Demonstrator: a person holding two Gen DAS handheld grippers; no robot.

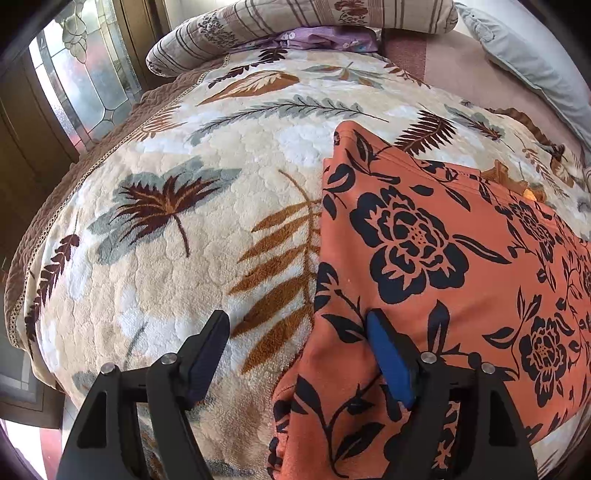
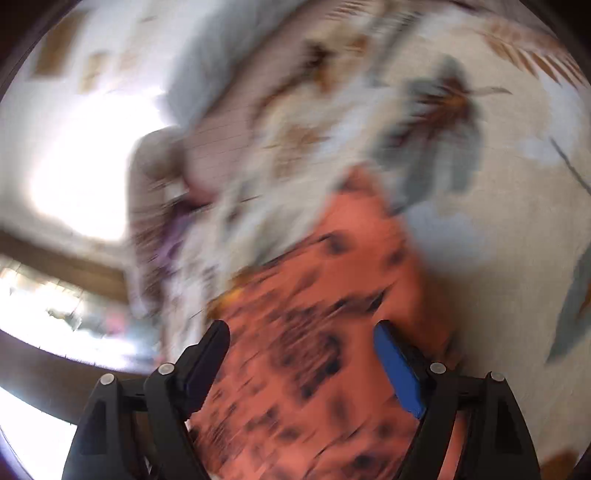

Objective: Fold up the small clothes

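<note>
An orange garment (image 1: 443,266) printed with black flowers lies spread flat on a cream fleece blanket (image 1: 177,258) patterned with brown and grey leaves. Its left edge runs straight down the blanket, and its far corner shows a folded hem. The left gripper (image 1: 299,332) hangs over that left edge with its 2 fingers spread wide apart: one finger over bare blanket, the blue-padded one over the cloth, nothing pinched between them. In the right wrist view, heavily blurred, the right gripper (image 2: 301,339) also stands released above the orange cloth, clasping nothing. Beyond the garment, striped pillows (image 1: 295,22) and a purple cloth (image 1: 328,38) sit at the head of the bed. A glass-panelled door (image 1: 85,74) stands at the left.
</note>
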